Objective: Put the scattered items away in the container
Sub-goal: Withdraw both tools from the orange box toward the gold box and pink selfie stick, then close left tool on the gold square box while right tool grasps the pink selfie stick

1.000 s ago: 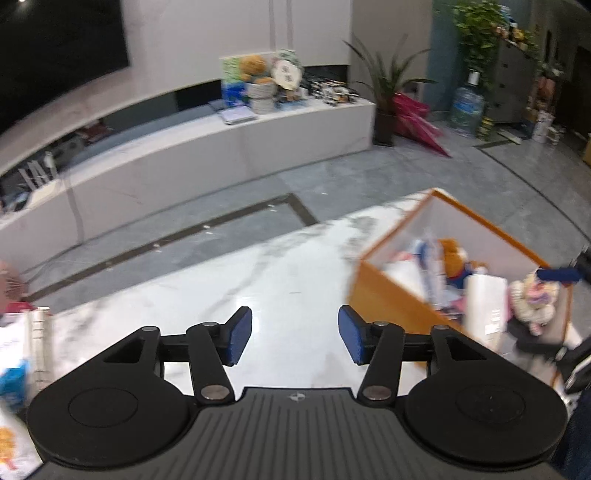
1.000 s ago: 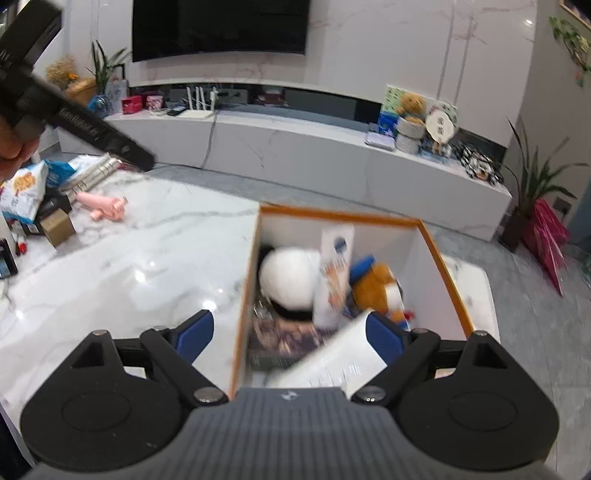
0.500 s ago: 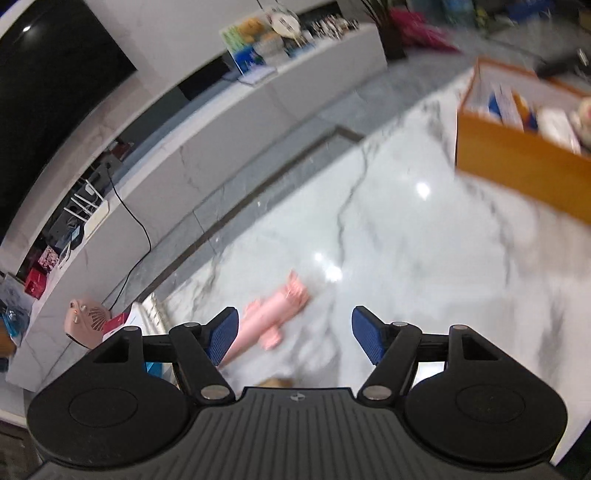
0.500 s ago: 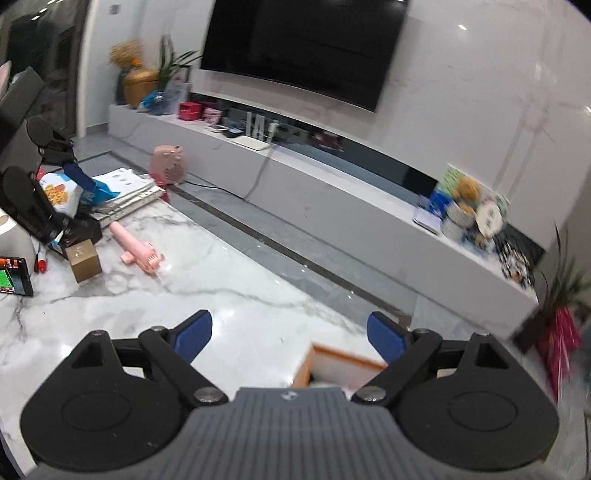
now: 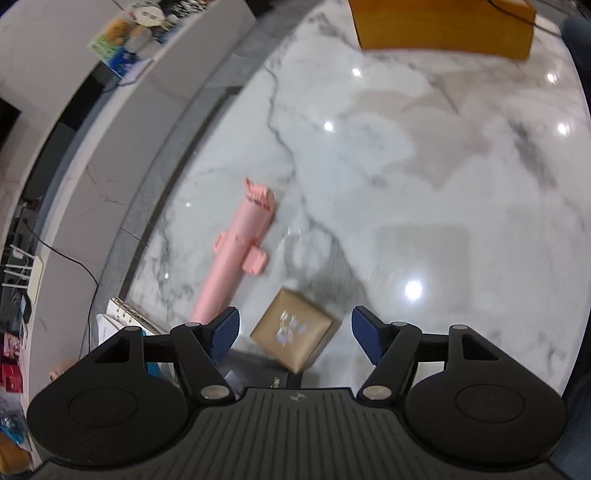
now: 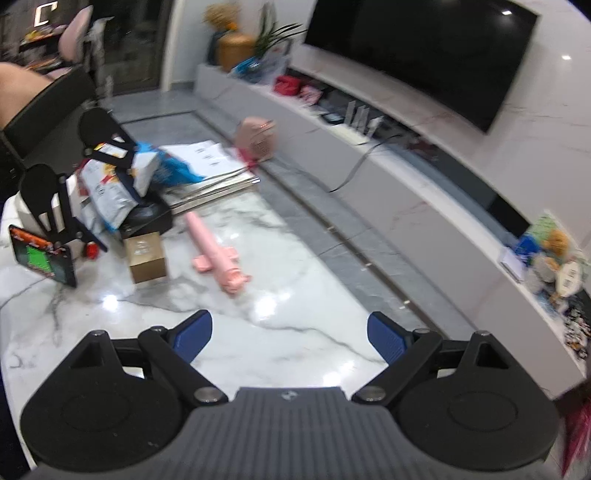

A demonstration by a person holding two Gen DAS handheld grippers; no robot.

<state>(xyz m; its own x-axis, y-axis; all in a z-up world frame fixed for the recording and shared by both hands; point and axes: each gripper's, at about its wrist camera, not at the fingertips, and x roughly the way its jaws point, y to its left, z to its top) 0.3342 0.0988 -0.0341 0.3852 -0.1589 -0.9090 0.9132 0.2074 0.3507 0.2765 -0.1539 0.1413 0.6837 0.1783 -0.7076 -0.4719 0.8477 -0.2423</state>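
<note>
A marble table (image 5: 424, 177) carries everything. The container (image 5: 443, 27) stands at its far edge in the left wrist view. Near the opposite end, a small box (image 5: 293, 334) sits just beside a long toy (image 5: 240, 247), which lies nearer the table's long edge. Behind the box, bags (image 6: 110, 188) and papers (image 6: 207, 158) pile at the table's end.

We see a large dark television (image 6: 417, 48) mounted on the white marble wall, above a long low white media shelf (image 6: 424, 192). On that shelf sit a white router (image 6: 360, 122) with upright antennas, red boxes (image 6: 290, 85) and, at its far end, a cluster of plush toys (image 6: 554, 254). A pink fan heater (image 6: 256, 138) stands on the grey tiled floor (image 6: 295, 199), and a potted plant (image 6: 273, 35) is at the shelf's other end.
</note>
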